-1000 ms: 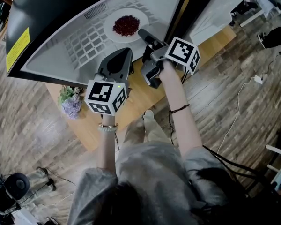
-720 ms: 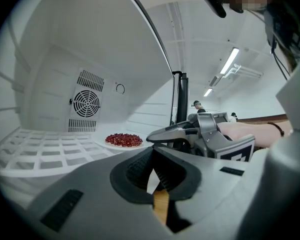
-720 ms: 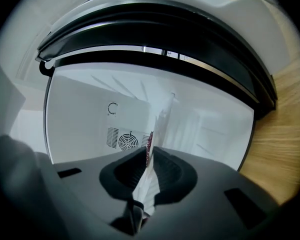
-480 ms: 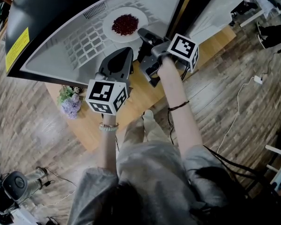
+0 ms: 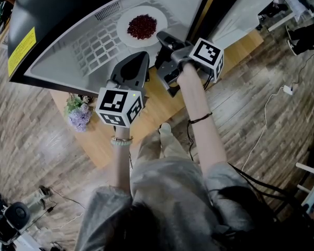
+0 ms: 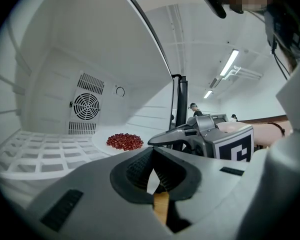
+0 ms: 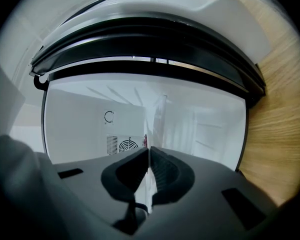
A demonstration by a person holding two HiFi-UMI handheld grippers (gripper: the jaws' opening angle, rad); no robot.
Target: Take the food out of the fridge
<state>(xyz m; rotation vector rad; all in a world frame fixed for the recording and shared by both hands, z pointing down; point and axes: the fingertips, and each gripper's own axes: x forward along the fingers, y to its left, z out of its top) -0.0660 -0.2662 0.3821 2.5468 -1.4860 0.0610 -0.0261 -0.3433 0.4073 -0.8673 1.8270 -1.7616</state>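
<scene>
Nearest, above the pale wooden worktop point(image 5: 146, 111), the left gripper point(image 5: 139, 56) hangs with jaws together on nothing, just short of the white grid shelf point(image 5: 94, 48) of the fridge point(image 5: 188, 4). Right of it and higher in the frame, the right gripper point(image 5: 160, 36) is closing its jaws on the thin rim of the round white plate point(image 5: 124, 21), which stands on that shelf. The heap of small glossy red food point(image 5: 142, 26) lies up and left of those jaws, so the right hand looks set to draw it out.
</scene>
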